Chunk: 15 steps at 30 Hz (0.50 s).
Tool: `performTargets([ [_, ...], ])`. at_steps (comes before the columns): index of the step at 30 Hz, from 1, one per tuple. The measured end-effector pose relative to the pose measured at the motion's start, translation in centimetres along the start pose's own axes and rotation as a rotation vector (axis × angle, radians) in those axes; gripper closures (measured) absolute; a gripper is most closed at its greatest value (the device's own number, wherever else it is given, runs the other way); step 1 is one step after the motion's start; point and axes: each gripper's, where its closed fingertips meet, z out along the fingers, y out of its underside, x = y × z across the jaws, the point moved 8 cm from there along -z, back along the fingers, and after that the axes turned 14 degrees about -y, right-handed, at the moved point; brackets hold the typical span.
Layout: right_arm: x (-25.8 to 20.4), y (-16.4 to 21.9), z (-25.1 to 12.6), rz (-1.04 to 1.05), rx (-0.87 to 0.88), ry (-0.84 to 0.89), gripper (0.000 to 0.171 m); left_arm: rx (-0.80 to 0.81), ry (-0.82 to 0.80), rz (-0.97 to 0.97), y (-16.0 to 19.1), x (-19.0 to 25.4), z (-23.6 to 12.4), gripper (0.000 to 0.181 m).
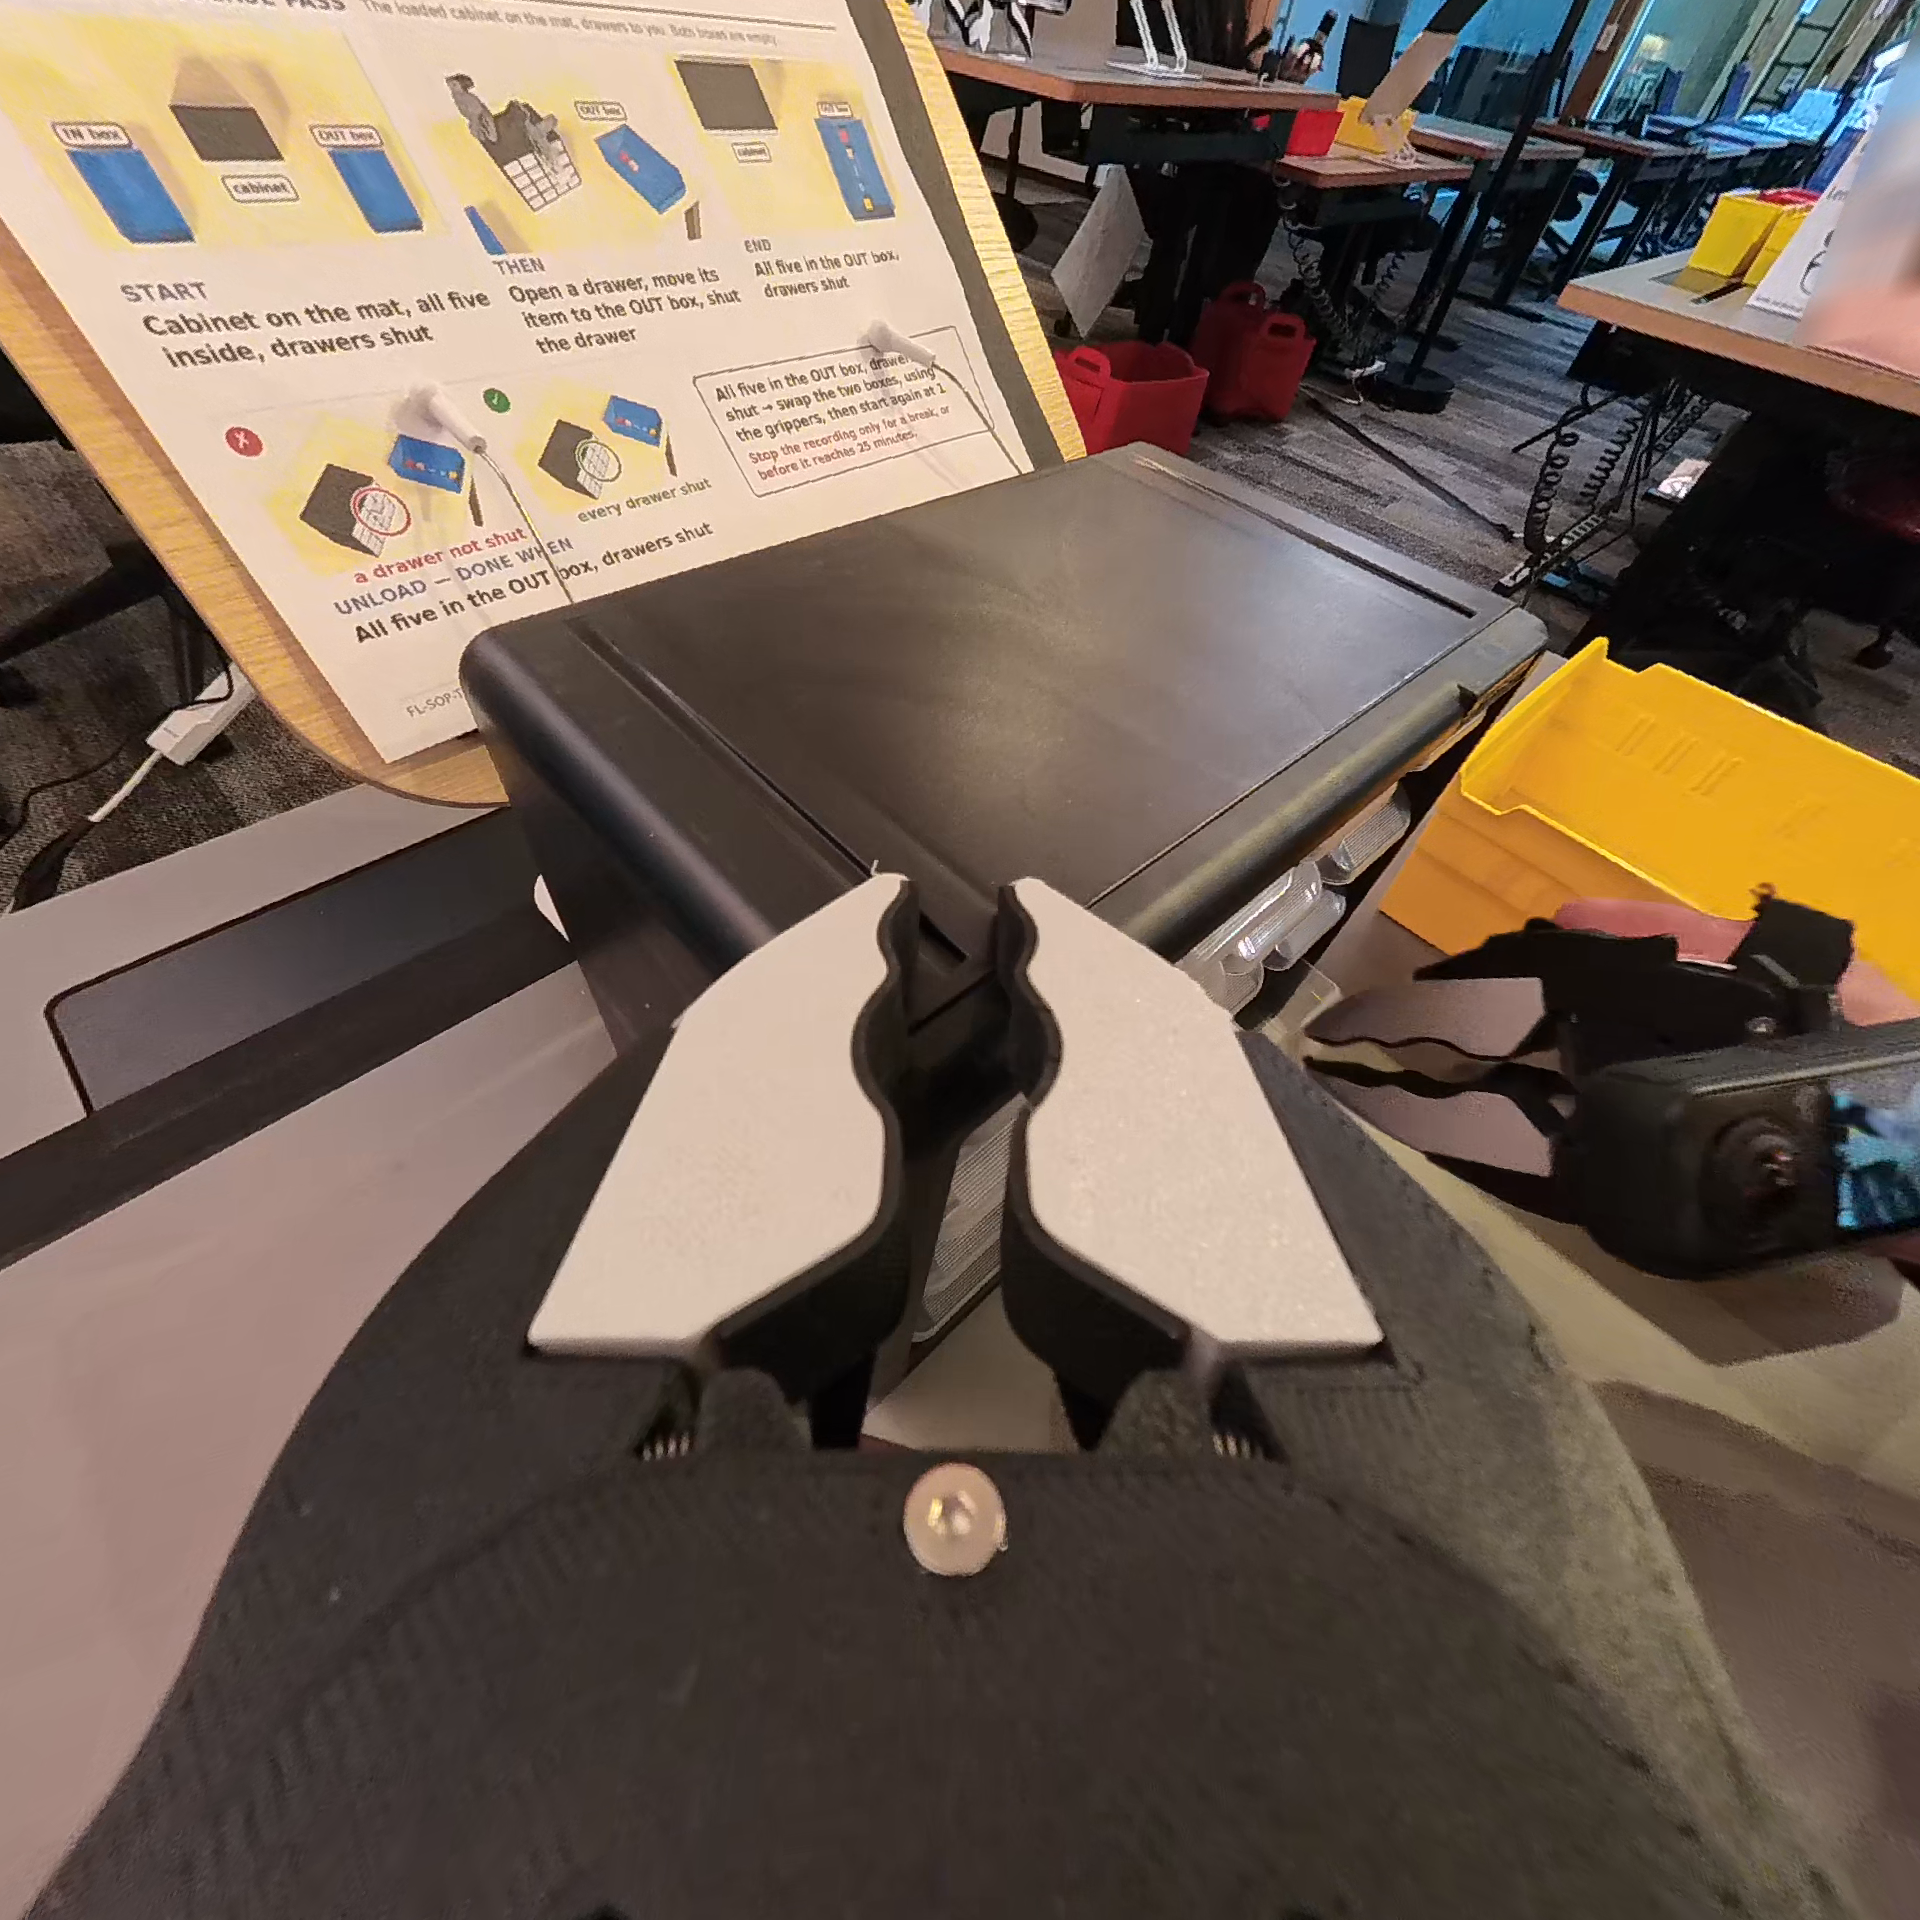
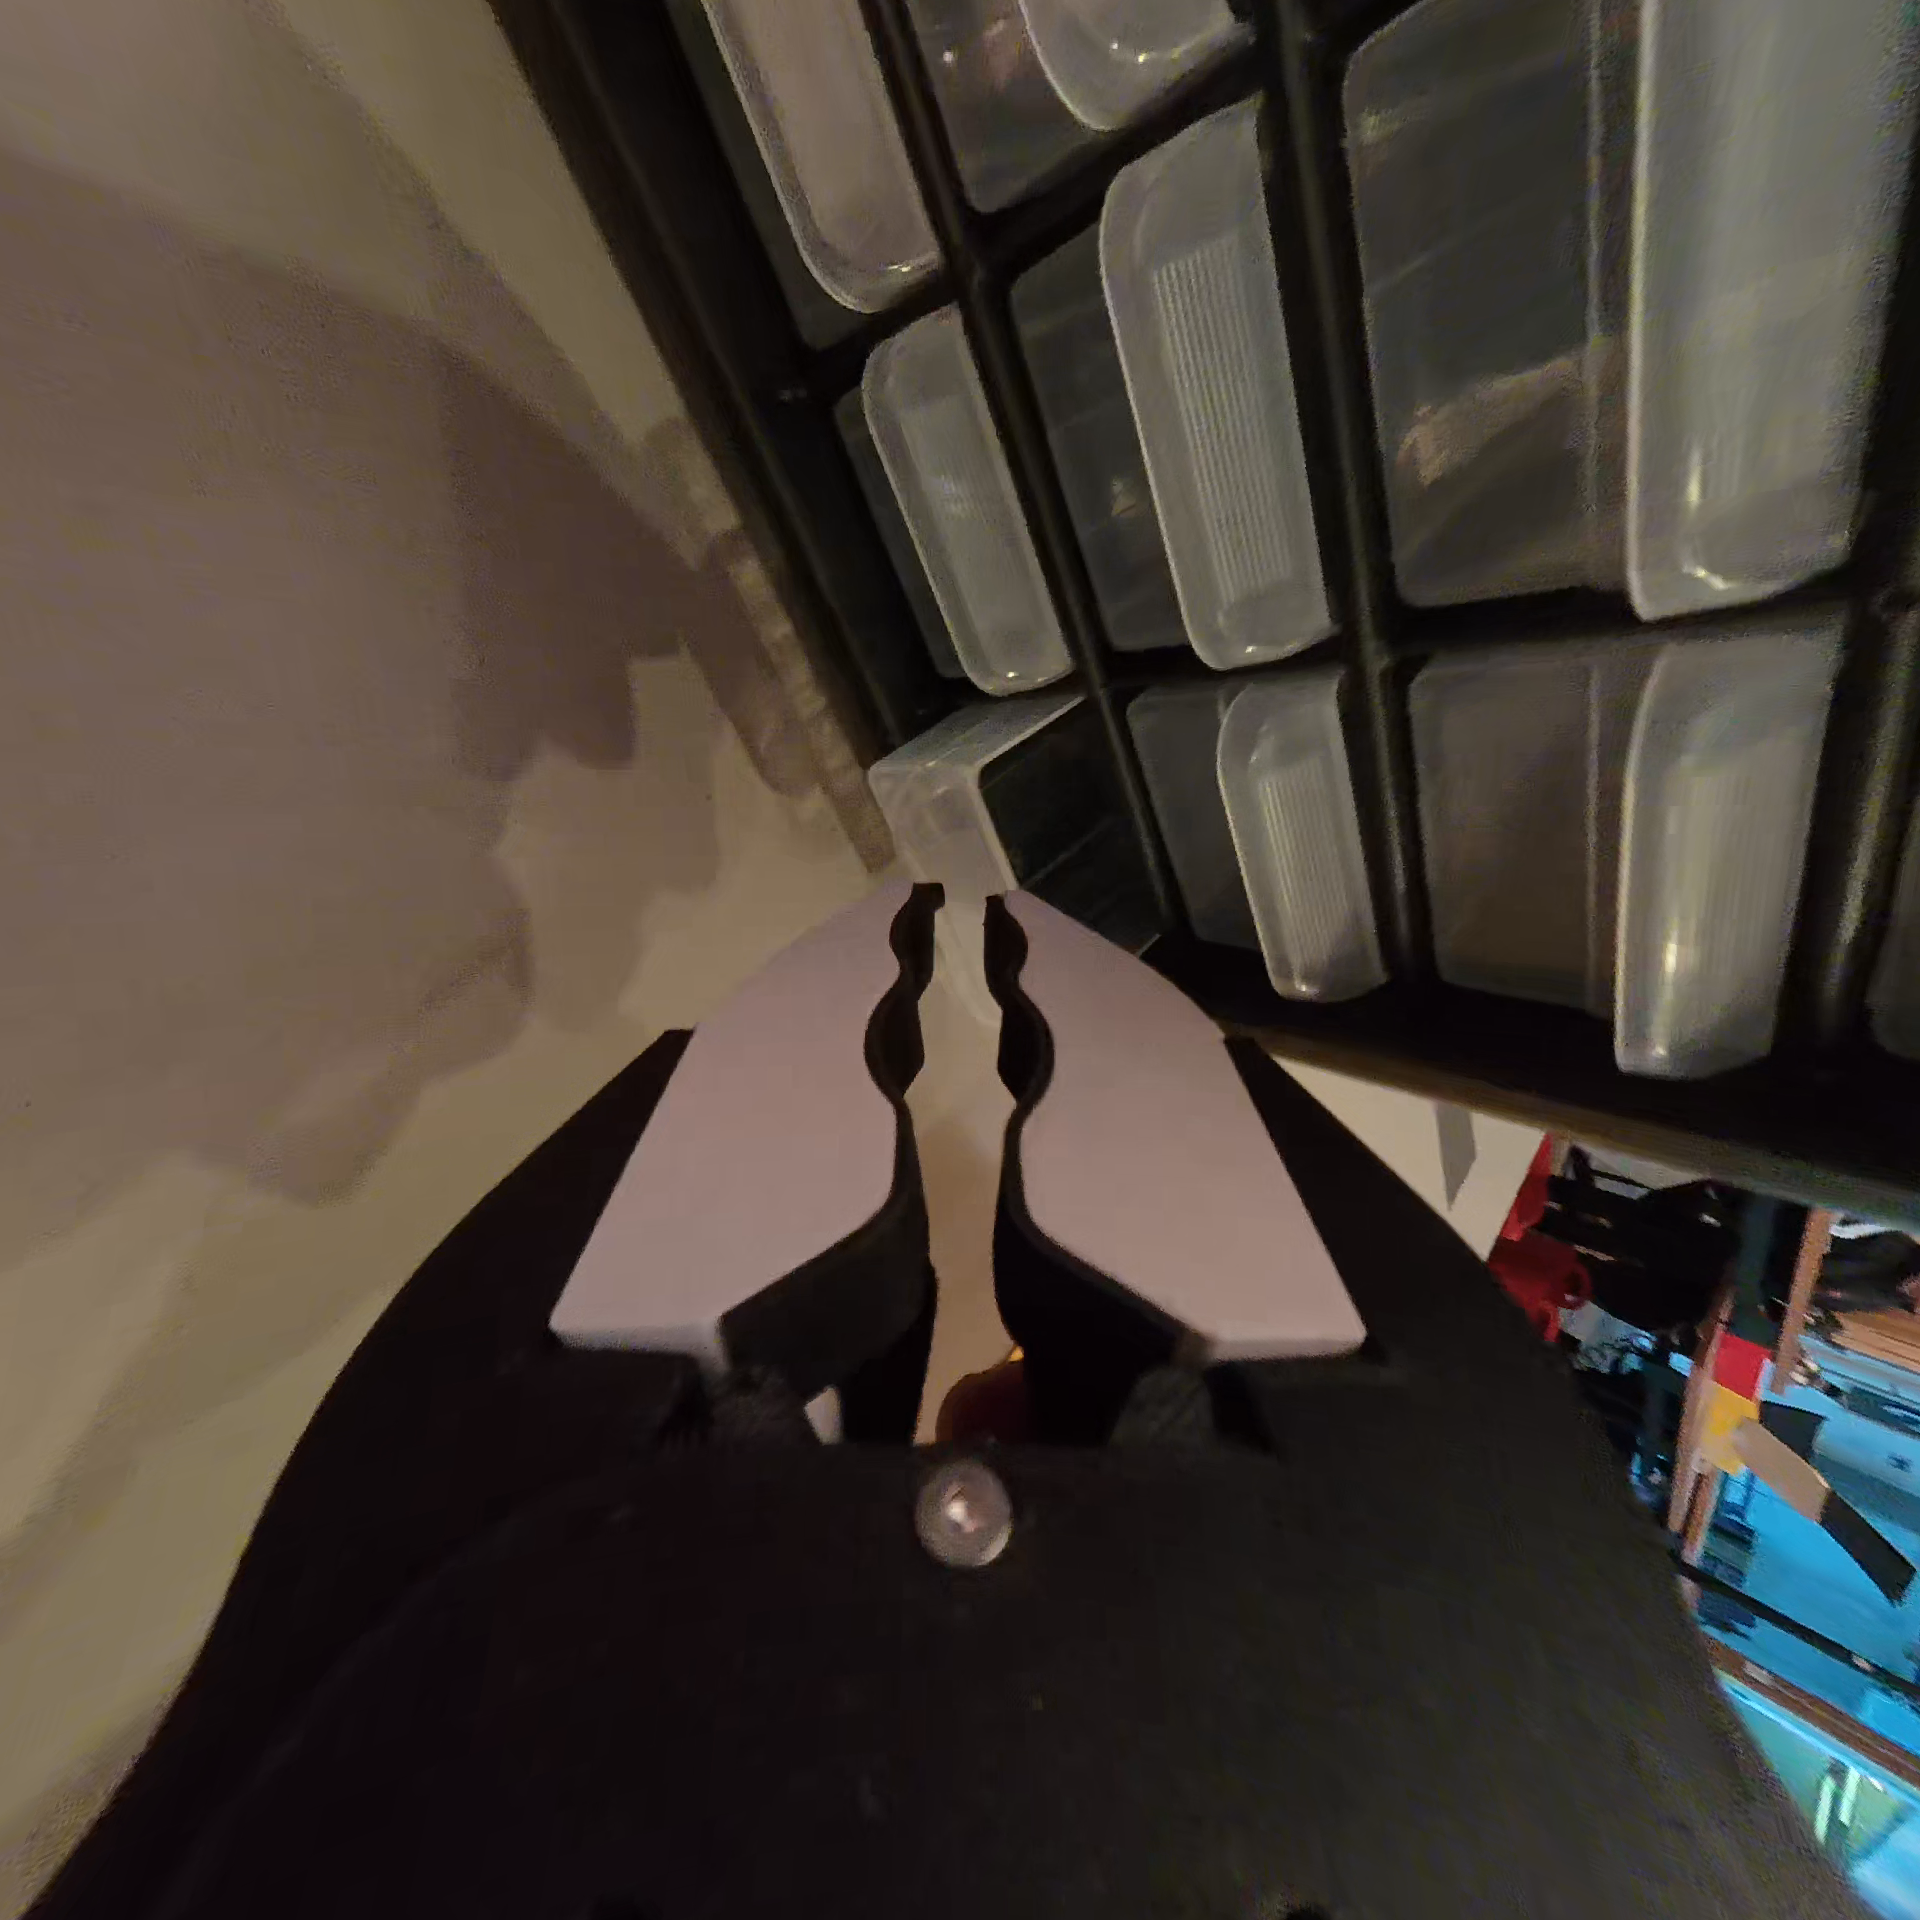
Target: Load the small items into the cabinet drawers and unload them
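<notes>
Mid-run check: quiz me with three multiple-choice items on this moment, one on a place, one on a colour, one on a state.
1. In the left wrist view, where is the yellow bin relative to the black cabinet?
A. On top of it
B. To its right
C. To its left

2. What colour are the cabinet's drawer fronts?
A. Blue
B. Red
C. Clear

3. What sits between the tips of the right claw?
A. The front tab of the corner drawer
B. Nothing
C. A red item

Answers:
1 B: the bin stands past the cabinet's right edge in that view.
2 C: the dark frame shows through them.
3 A: a translucent tab runs into the narrow gap between the tips.
</notes>
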Motion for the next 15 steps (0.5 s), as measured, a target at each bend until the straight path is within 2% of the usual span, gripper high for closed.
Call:
performTargets([
  [1, 0.1, 0.0, 0.4, -0.005, -0.007, 0.013, 0.162, 0.000, 0.000, 0.000, 0.0, 0.0, 0.0, 0.165],
  [4, -0.5, -0.3, -0.3, -0.041, 0.027, 0.049, 0.163, 0.001, 0.001, 0.002, 0.0, 0.0, 0.0, 0.166],
  [9, -2.5, -0.3, -1.7, -0.104, 0.075, -0.050, 0.163, 0.008, 0.005, -0.001, 0.0, -0.1, 0.0, 0.166],
  [15, -1.3, -0.2, 2.1, -0.033, 0.042, 0.057, 0.162, 0.009, 0.006, -0.005, 0.1, -0.1, 0.0, 0.167],
])
